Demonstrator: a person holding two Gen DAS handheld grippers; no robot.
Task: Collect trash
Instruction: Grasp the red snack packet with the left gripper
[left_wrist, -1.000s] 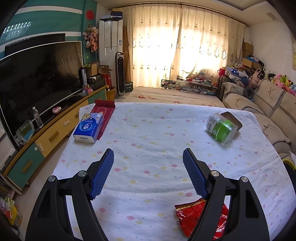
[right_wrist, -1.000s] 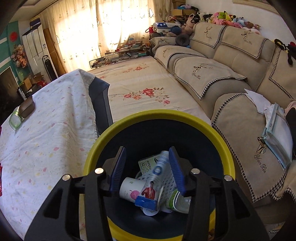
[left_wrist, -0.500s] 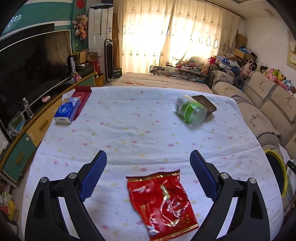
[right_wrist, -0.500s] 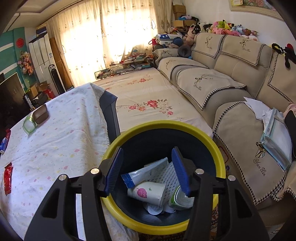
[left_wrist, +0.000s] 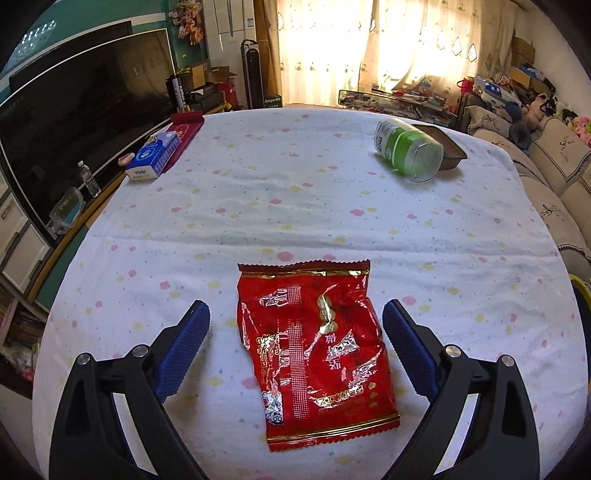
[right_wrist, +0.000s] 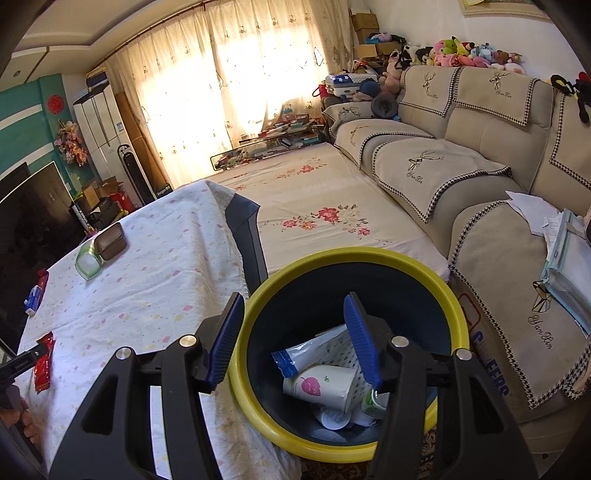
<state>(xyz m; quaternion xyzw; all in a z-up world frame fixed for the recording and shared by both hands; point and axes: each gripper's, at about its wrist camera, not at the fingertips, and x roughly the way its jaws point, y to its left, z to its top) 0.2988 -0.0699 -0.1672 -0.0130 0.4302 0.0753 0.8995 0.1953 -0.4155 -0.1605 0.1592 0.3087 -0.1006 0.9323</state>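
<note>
Your left gripper (left_wrist: 295, 325) has slid back since a moment ago, so the red snack bag (left_wrist: 314, 350) now lies flat right between its two blue fingers (left_wrist: 184, 347). You hold those fingers spread wide, and they do not touch the bag. The bag rests on the spotted table cloth (left_wrist: 295, 206). Far past the bag, a green jar (left_wrist: 408, 151) lies on its side, touching a brown tray (left_wrist: 448, 149). Your right gripper (right_wrist: 293, 341) has lifted higher over the yellow bin (right_wrist: 436, 284) beside the table. Its fingers are spread too, with nothing in them. A paper cup (right_wrist: 317, 386) lies inside the bin.
</note>
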